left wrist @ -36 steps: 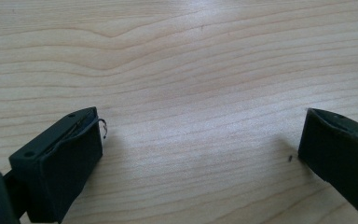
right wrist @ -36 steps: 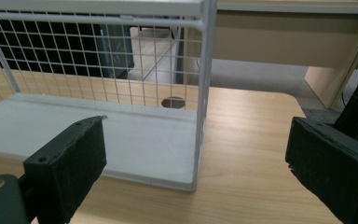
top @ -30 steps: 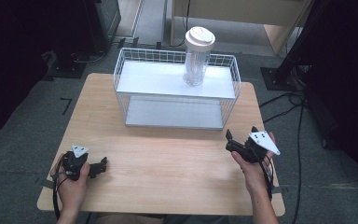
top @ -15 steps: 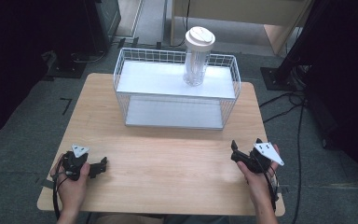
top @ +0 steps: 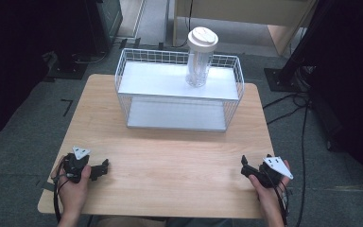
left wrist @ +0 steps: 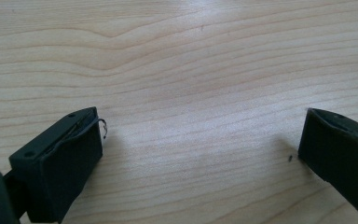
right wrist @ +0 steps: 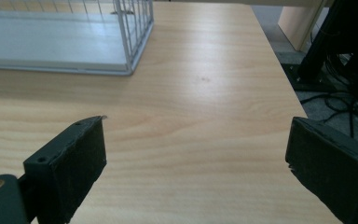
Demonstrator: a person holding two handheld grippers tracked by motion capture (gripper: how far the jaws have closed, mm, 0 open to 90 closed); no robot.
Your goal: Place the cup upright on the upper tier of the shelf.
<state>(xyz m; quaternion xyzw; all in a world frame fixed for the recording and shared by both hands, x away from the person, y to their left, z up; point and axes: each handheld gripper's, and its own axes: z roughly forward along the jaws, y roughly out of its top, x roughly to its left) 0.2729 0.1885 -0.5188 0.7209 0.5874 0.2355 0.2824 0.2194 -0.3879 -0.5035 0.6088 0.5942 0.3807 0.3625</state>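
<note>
Right gripper (top: 244, 166) sank toward table (top: 170, 156) edge.

A wire basket (top: 137, 101) is being carried at the back middle of the worktop (top: 170, 161), with a lidded cup (top: 201, 59) standing inside it toward its right. The left claw (top: 105, 166) and right claw (top: 244, 165) are being held near the front corners, well apart.

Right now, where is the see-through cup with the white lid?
In the high view, the cup stands upright at the far right of the wire basket's upper shelf.
</note>
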